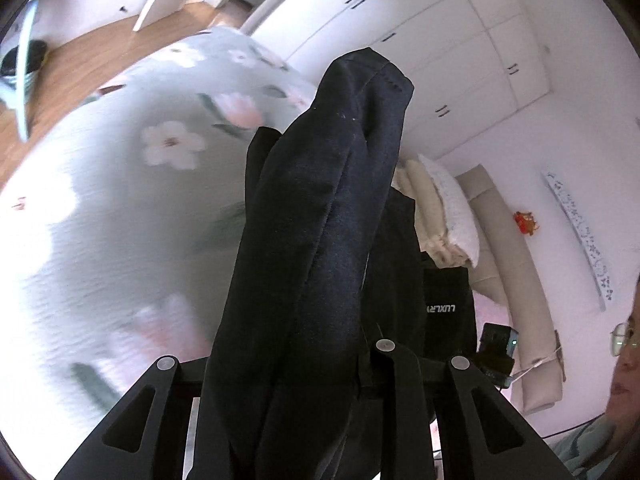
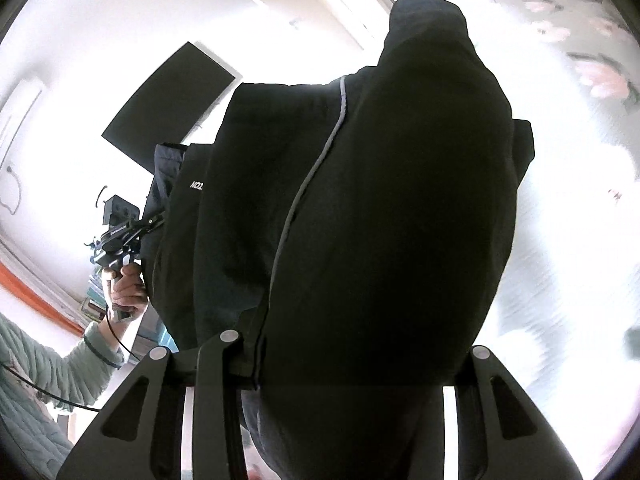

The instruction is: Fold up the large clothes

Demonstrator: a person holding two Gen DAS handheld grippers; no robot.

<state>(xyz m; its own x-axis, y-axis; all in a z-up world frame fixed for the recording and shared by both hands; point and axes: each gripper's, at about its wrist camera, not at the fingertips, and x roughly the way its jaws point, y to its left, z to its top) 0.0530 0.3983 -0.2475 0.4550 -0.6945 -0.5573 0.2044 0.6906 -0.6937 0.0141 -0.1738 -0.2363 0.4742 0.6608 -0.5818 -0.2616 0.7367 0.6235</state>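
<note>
A: Where does the garment [image 1: 320, 220] sit?
B: Between my left gripper [image 1: 312, 364] fingers, bedspread [image 1: 120, 200] behind and left, pillows [image 1: 444, 204] right.
A: Right side?
B: Garment between my right gripper [image 2: 320, 350] fingers; left gripper beyond, left.

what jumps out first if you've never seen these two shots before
A bulky dark garment fills the middle of both wrist views, bunched between each gripper's fingers and draped over them. Behind it in the left wrist view lies a pale green floral bedspread, with white wardrobe doors at upper right. At the left edge of the right wrist view, a hand in a green quilted sleeve holds the left gripper against the cloth.
</note>
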